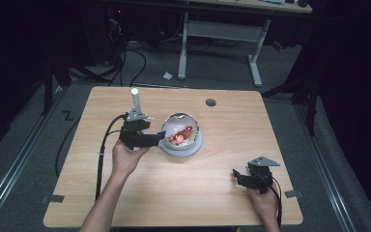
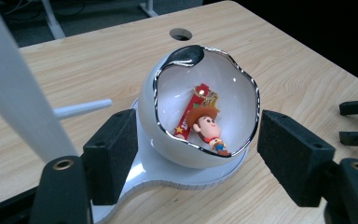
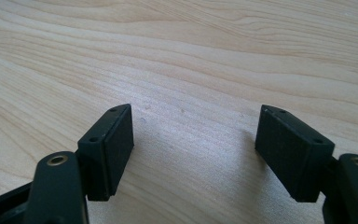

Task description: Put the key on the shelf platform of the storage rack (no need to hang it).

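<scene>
Your left claw [image 2: 193,154] sits with jaws apart, straddling the white egg-shaped shell [image 2: 168,93] without pressing it; nothing gripped. The shell rests tilted on its white base [image 2: 168,175] mid-table, mouth toward you, with the cowboy figure keychain [image 2: 207,123] lying inside. Looks like the step is placing or checking the toy in the shell. Next move, my guess: either back the left claw clear, or narrow the jaws and go in through the chrome-rimmed opening without tipping the shell. Your right claw [image 3: 193,149] is wide open, empty, low over bare table [image 3: 191,56] near the front right. High view adds the white post [image 1: 135,99] behind your left claw; left gripper view gives the toy's detail.
</scene>
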Motion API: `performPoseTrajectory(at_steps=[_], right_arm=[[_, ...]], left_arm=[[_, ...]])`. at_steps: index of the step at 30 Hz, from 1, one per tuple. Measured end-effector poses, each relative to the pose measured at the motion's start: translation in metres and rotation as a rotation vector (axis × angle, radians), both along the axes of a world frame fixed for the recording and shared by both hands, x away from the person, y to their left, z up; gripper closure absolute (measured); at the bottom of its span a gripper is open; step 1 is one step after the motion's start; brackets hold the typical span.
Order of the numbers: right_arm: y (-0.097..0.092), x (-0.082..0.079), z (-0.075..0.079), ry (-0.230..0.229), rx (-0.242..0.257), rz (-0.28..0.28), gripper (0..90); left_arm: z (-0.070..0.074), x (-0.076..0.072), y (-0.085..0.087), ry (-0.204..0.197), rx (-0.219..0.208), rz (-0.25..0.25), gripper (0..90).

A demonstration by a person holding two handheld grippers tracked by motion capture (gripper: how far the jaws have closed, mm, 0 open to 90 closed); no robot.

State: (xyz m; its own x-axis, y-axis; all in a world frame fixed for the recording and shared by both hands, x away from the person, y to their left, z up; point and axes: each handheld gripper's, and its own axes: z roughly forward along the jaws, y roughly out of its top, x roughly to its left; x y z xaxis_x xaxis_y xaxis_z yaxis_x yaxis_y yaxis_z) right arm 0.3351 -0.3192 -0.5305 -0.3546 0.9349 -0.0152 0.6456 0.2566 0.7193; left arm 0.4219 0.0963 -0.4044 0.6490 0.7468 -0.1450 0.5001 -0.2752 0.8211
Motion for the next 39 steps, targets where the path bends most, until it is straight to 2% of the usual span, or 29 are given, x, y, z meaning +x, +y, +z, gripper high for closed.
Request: performPoseTrajectory(at_steps=[17, 23, 39], right_arm=[[0.000, 0.000, 0.000, 0.000, 0.000, 0.000, 28.2], [0.000, 0.000, 0.000, 0.000, 0.000, 0.000, 28.2], [0.000, 0.000, 0.000, 0.000, 0.000, -0.001, 28.2]], left_arm=[[-0.004, -0.017, 0.029, 0.010, -0.028, 0.040, 29.7], [-0.003, -0.023, 0.039, 0.001, -0.038, 0.057, 28.5], [-0.005, -0.036, 0.055, -0.008, -0.045, 0.090, 27.2]])
